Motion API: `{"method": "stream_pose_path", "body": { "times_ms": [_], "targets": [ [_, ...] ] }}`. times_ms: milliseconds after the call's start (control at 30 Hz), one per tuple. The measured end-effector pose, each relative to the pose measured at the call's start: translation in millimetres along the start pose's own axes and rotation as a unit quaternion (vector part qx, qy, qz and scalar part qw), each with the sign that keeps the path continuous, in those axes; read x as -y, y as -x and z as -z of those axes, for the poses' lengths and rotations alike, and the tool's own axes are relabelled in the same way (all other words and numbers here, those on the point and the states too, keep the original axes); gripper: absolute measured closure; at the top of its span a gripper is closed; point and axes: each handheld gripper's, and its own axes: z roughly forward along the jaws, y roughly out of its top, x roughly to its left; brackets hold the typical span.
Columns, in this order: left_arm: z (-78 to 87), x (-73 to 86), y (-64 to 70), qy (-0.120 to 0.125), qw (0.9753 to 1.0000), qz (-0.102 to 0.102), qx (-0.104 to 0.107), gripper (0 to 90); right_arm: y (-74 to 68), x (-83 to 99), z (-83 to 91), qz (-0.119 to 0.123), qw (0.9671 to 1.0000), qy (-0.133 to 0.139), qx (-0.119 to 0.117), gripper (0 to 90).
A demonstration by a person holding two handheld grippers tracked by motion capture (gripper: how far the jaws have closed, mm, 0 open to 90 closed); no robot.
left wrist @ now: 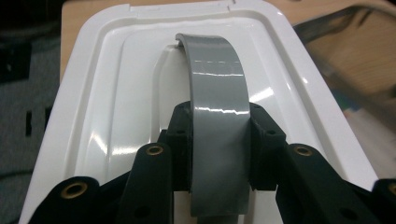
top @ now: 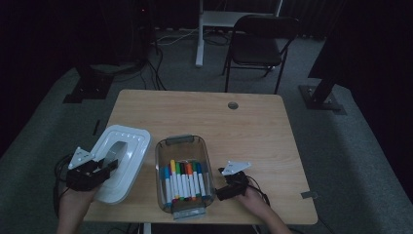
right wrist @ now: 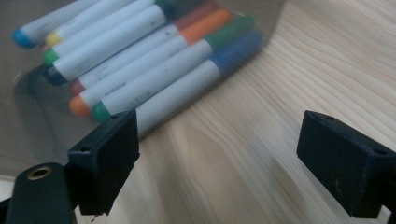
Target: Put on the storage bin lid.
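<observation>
Room: dark, with grey carpet; a black folding chair [top: 260, 44] and the white leg of another desk [top: 199, 34] stand behind the bench, and cables lie on the floor at the far left.
Bench: a light wooden bench [top: 253, 131] with a small round cable hole [top: 233, 105] near its far edge.
Lid: a white plastic lid [top: 127, 146] lies flat at the left front part of the bench, its near end passing over the bench edge. Its long axis runs from near left to far right in the high view. A grey arched handle [left wrist: 215, 79] runs along the same axis in the middle of the lid.
Box: a clear plastic box [top: 184, 171] stands just beside the lid, to its right, long axis going away from the person.
Markers: coloured markers [top: 185, 179] lie side by side in the box, along its length, most caps at the far end.
Left gripper: the left gripper [top: 104, 168] is over the near end of the lid, closed narrow on the grey handle.
Right gripper: the right gripper [top: 220, 191] rests low on the bench just right of the box, jaws wide apart with bare wood between them.
</observation>
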Motion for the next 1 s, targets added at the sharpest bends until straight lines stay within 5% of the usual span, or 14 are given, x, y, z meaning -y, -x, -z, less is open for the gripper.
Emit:
{"method": "stream_pose_path", "body": {
  "times_ms": [533, 667, 1000],
  "targets": [
    [-13.7, -17.5, 38.3, -0.002, 0.9970, -0.042, 0.065, 68.1, -35.0, -42.4, -51.2, 0.039, 0.9992, 0.003, -0.003, 11.8],
    [-20.1, -19.6, 45.0, -0.005, 0.9966, -0.047, 0.067, 68.1, -40.3, -48.2, -62.1, 0.041, 0.9991, -0.004, 0.010, 11.8],
    [-35.0, -20.0, 55.2, -0.026, 0.9943, -0.063, 0.082, 68.1, -50.1, -58.0, -75.0, 0.050, 0.9988, -0.005, 0.002, 11.8]
  ]
}}
